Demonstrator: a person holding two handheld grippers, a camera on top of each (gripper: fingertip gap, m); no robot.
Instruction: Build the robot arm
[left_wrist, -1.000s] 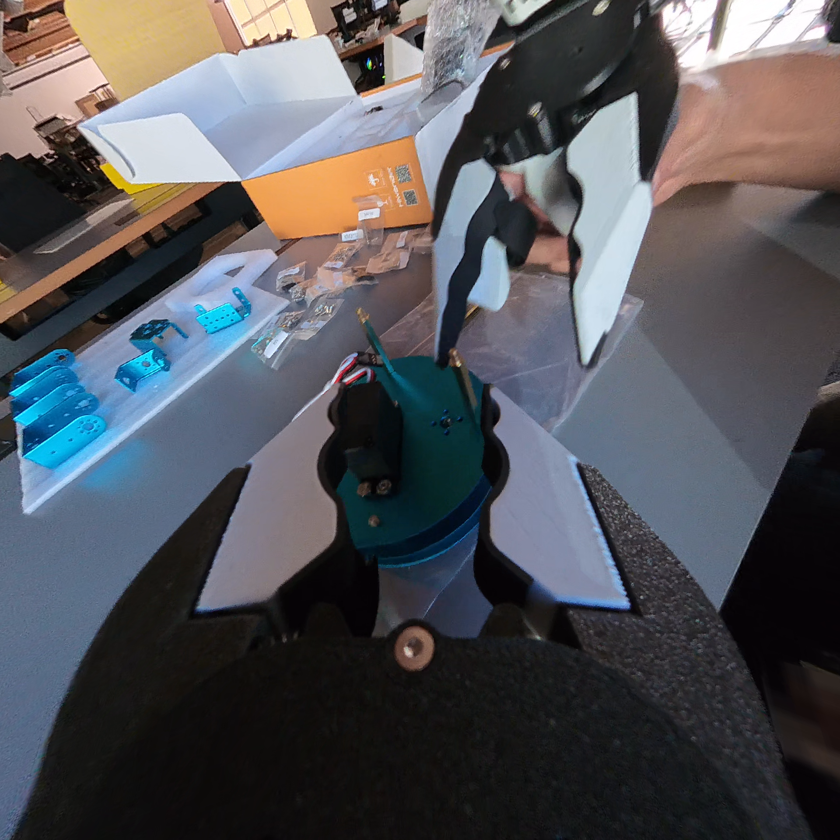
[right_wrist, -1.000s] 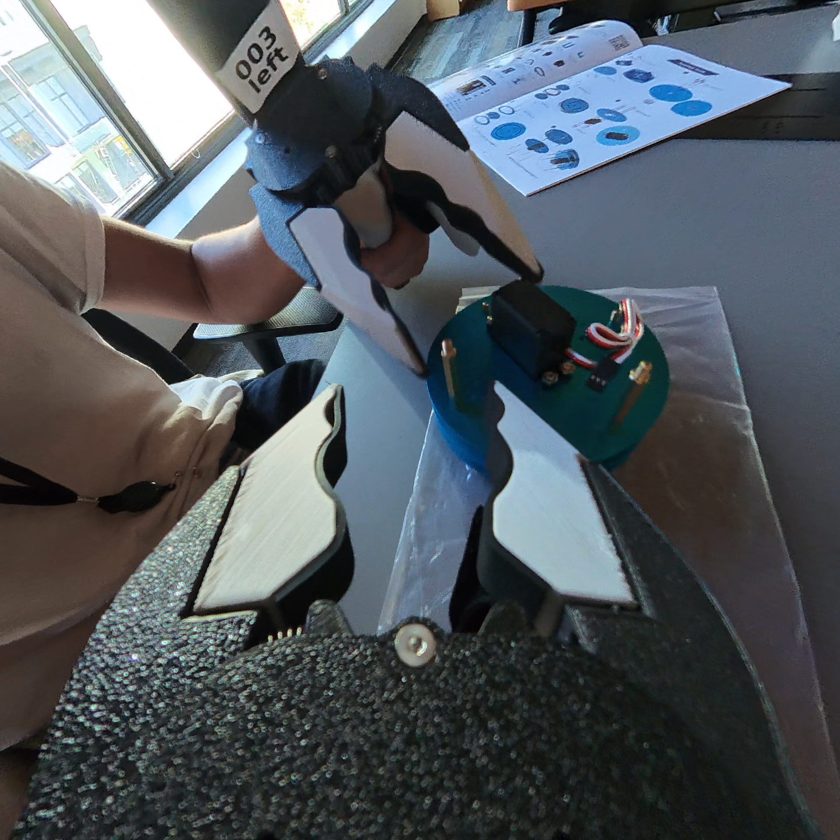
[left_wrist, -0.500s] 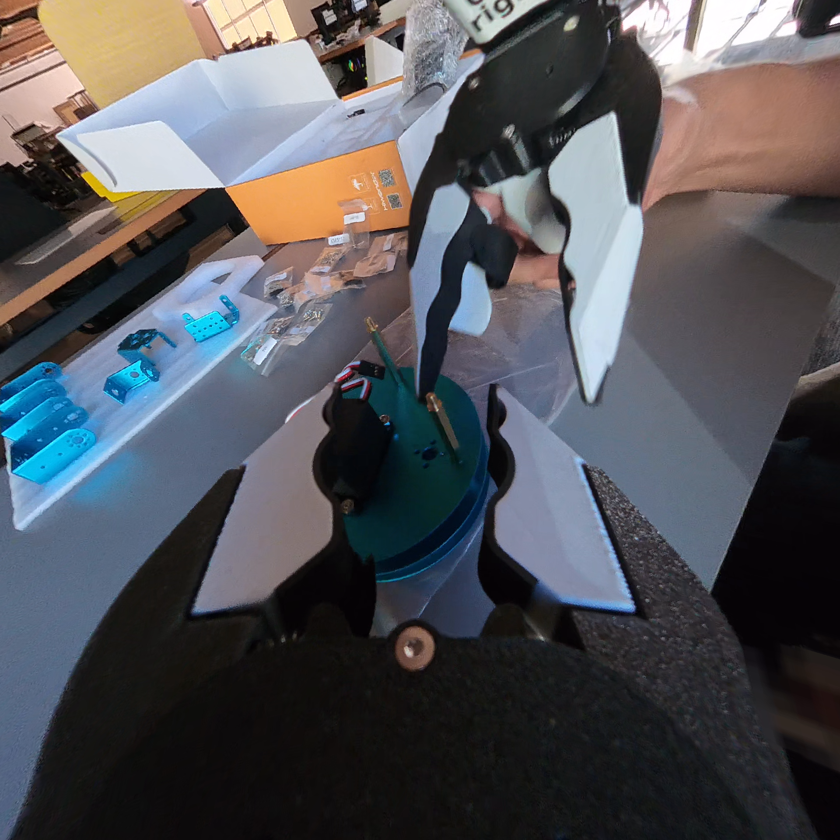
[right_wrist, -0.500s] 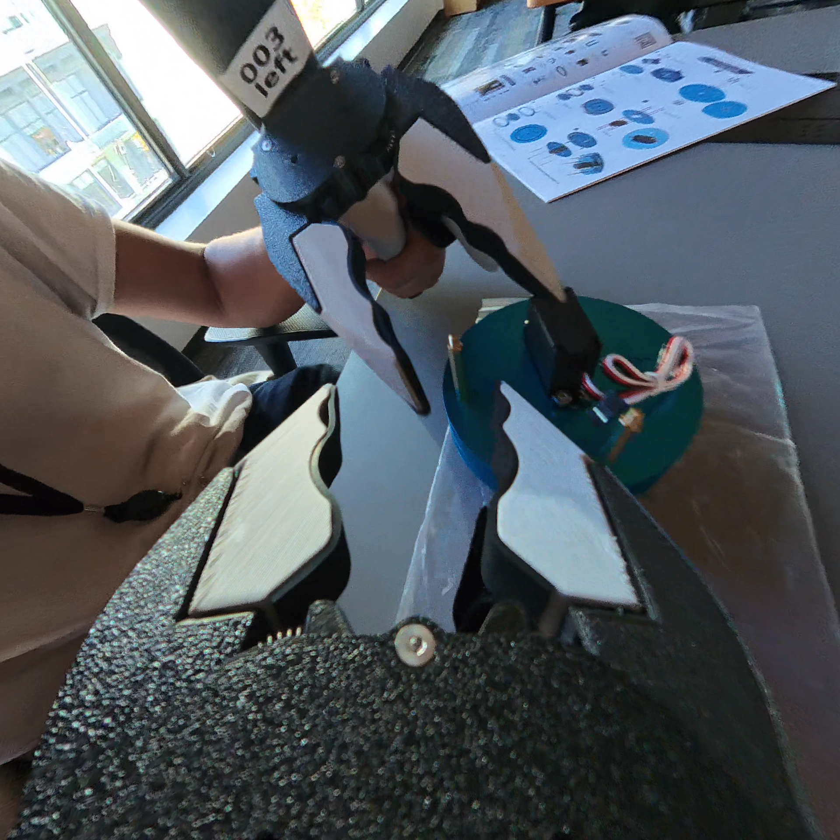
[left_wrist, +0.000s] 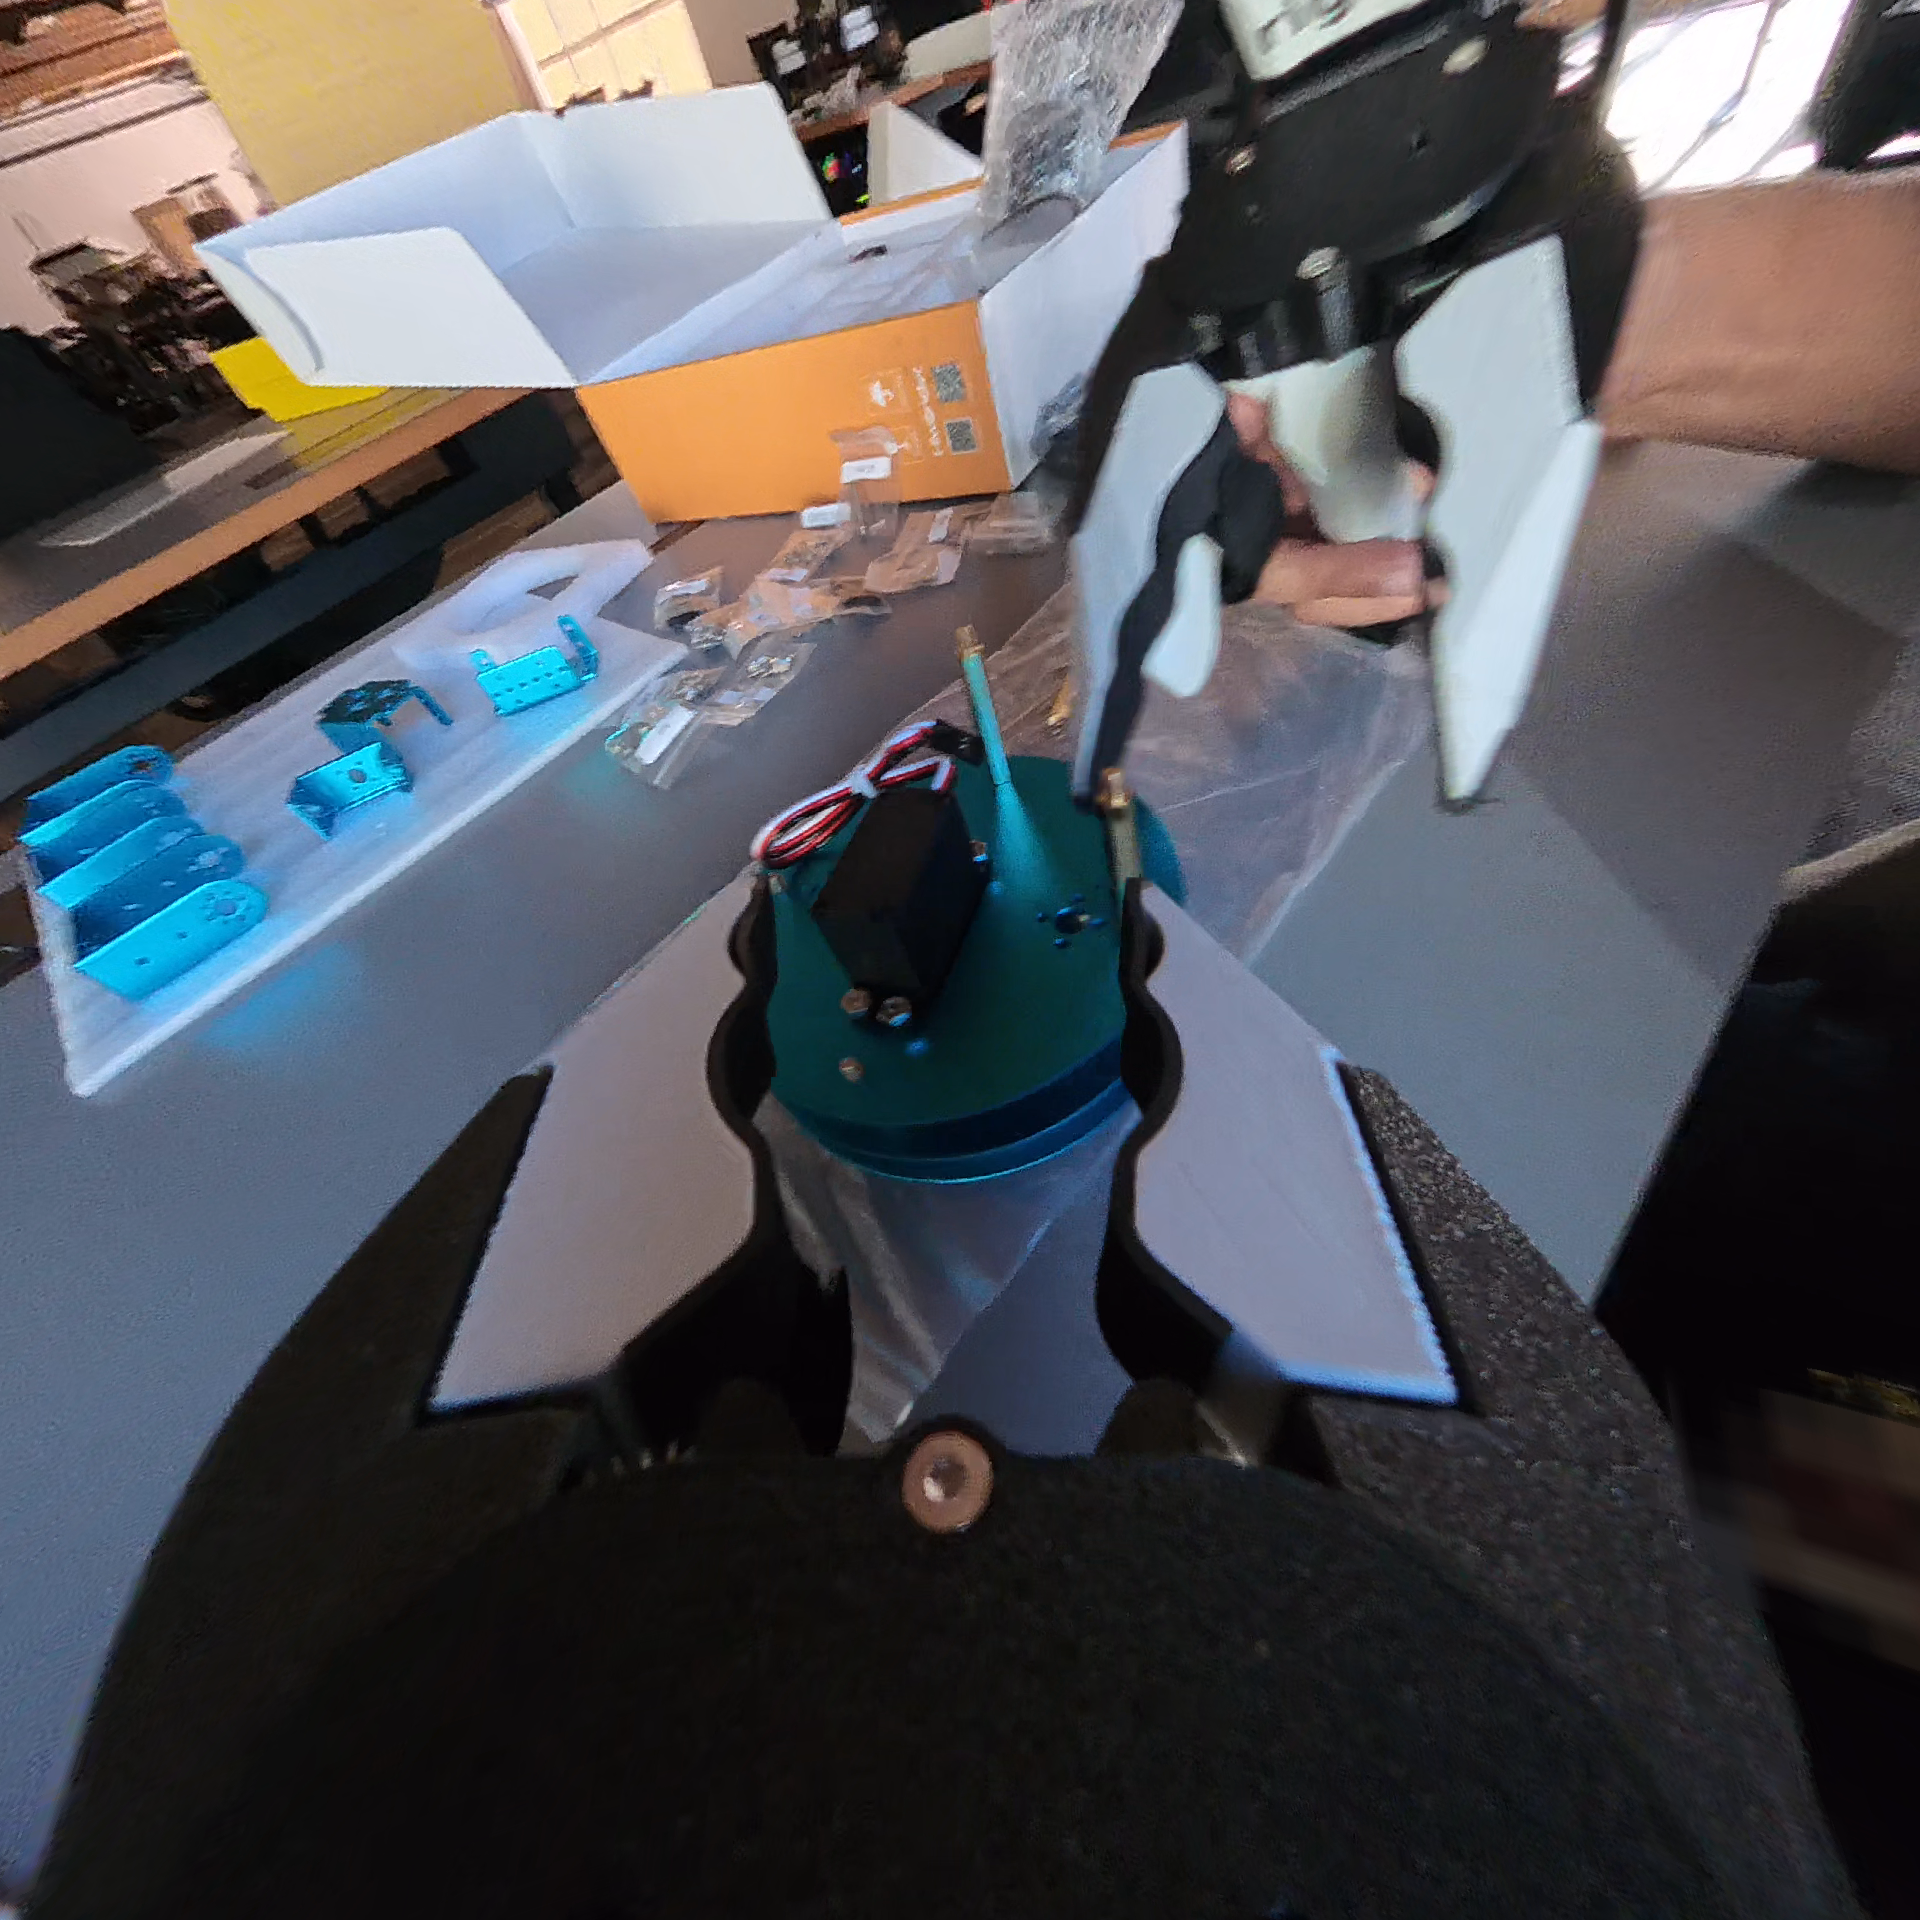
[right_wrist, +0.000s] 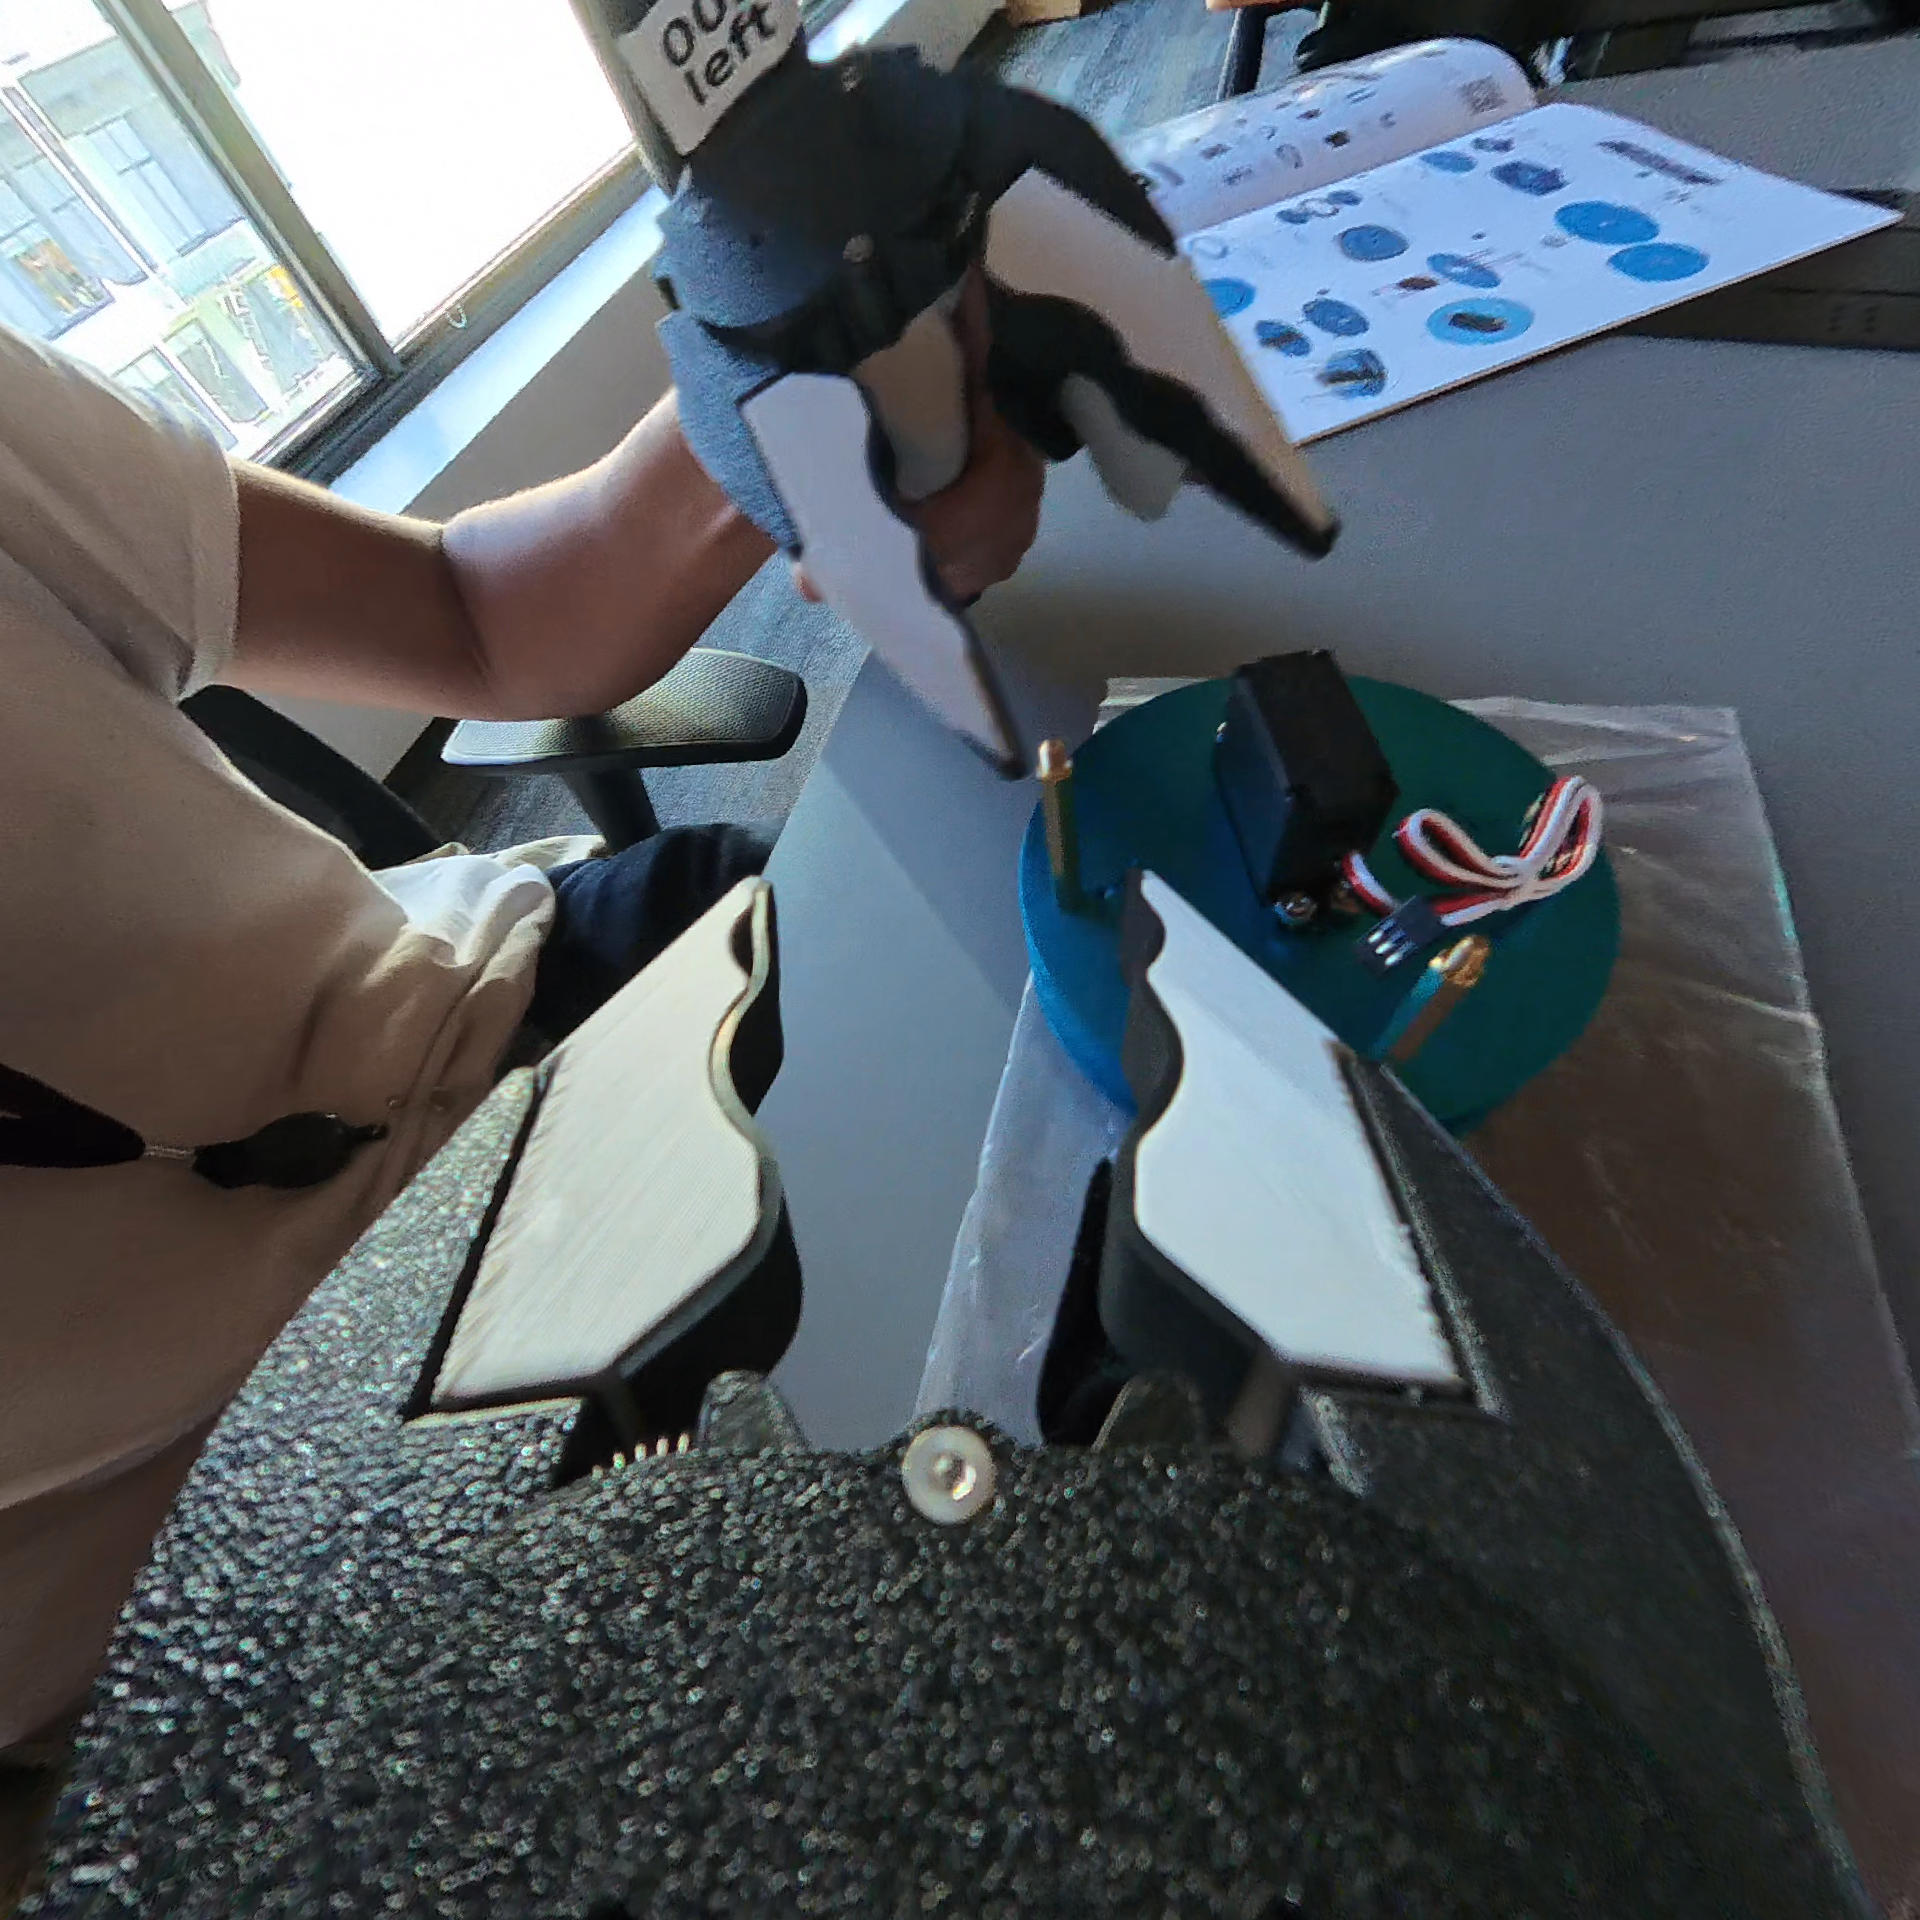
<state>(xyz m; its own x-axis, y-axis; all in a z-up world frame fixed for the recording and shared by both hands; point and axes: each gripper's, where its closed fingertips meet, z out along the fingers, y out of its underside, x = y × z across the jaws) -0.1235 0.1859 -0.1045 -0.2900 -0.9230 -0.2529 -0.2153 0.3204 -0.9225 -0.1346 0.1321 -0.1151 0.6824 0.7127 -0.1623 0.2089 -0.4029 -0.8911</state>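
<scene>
While the left wrist view looks down its own fingers, the left gripper (left_wrist: 940, 925) stands with its jaws spread, holding nothing; the teal round base (left_wrist: 966, 997) shows between the two white pads, but the right wrist view shows that gripper raised above it. A black servo block (left_wrist: 899, 909) is mounted on the disc, with a red, white and black wire (left_wrist: 852, 795) looped at its far side. Brass standoff posts (left_wrist: 1117, 821) rise from the plate. The disc rests on a clear plastic bag (left_wrist: 1278, 748) spread over the grey table (left_wrist: 416, 935). Beyond it hangs the right gripper (left_wrist: 1278, 779), released and empty, one fingertip just beside a post's top. To the left a white foam sheet (left_wrist: 343, 831) carries blue metal brackets (left_wrist: 145, 883); small parts bags (left_wrist: 748, 644) lie near an open orange box (left_wrist: 790, 416).

From the right wrist view, the right gripper (right_wrist: 945, 914) is likewise slack and wide, gripping nothing; its right pad overlaps the near edge of the teal round base (right_wrist: 1507, 987) in the picture, though contact cannot be told. The left gripper (right_wrist: 1164, 655) hovers over the disc with jaws parted, one fingertip just beside a brass post (right_wrist: 1055, 821), and a person's hand (right_wrist: 987, 520) grips its handle. An open instruction booklet (right_wrist: 1507, 239) lies farther off on the table.
</scene>
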